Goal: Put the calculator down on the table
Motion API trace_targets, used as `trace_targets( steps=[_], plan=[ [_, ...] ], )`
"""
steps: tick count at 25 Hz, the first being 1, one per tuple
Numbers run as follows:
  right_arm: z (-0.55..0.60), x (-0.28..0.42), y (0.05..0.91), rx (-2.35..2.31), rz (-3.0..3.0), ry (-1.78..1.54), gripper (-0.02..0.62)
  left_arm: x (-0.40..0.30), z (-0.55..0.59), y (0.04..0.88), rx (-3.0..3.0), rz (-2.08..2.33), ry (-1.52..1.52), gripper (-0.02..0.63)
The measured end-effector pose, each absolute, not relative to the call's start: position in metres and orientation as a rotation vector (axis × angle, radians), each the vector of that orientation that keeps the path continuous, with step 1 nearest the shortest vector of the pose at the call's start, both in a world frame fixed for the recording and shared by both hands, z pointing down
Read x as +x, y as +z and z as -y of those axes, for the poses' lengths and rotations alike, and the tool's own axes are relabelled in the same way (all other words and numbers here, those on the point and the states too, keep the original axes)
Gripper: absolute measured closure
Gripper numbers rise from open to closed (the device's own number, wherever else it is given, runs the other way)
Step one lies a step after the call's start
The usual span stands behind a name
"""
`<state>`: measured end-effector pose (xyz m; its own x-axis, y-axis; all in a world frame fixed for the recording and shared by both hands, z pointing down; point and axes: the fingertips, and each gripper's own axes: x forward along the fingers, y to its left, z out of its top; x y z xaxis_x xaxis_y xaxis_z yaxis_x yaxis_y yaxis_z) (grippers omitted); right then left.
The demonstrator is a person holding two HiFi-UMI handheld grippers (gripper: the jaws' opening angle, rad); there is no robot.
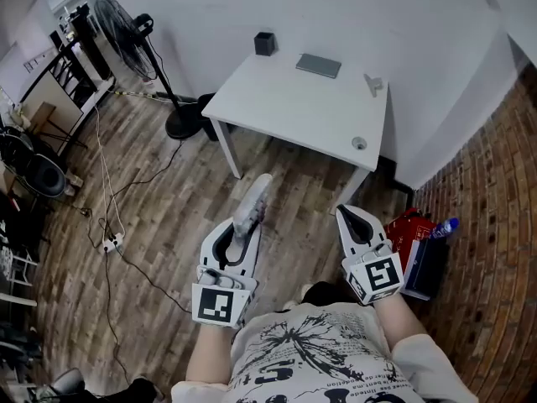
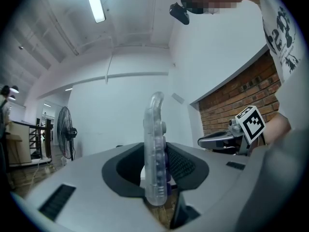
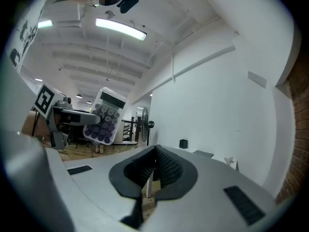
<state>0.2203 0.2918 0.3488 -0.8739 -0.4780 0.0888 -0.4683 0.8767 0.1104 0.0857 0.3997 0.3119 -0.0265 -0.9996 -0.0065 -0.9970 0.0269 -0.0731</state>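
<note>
My left gripper (image 1: 244, 230) is shut on the lower end of a clear-cased calculator (image 1: 254, 201) with purple keys, held out level above the wooden floor. In the left gripper view the calculator (image 2: 155, 149) stands edge-on between the pads. From the right gripper view its key face (image 3: 104, 118) shows at the left. My right gripper (image 1: 346, 214) is beside it, jaws shut with nothing between them (image 3: 155, 149). The white table (image 1: 285, 112) stands ahead against the wall, some way beyond both grippers.
On the table are a black cup (image 1: 265, 43), a flat grey pad (image 1: 319, 65), a small white object (image 1: 372, 81) and a small round item (image 1: 359, 143). A standing fan (image 1: 126, 23) and floor cables (image 1: 109, 217) lie left. A red bag (image 1: 411, 233) and a bottle (image 1: 445, 225) sit by the brick wall.
</note>
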Motion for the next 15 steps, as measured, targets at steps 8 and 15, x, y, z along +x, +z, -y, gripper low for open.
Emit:
trace_targets(
  steps=[8, 15],
  plan=[
    [-0.233, 0.172, 0.368, 0.652, 2.947, -0.078, 0.58, 0.043, -0.35, 0.329, -2.117, -2.282, -0.125, 0.468],
    [-0.116, 0.113, 0.363, 0.598, 2.966, -0.107, 0.581, -0.012, -0.241, 0.325, -2.074, -2.332, -0.118, 0.468]
  ],
)
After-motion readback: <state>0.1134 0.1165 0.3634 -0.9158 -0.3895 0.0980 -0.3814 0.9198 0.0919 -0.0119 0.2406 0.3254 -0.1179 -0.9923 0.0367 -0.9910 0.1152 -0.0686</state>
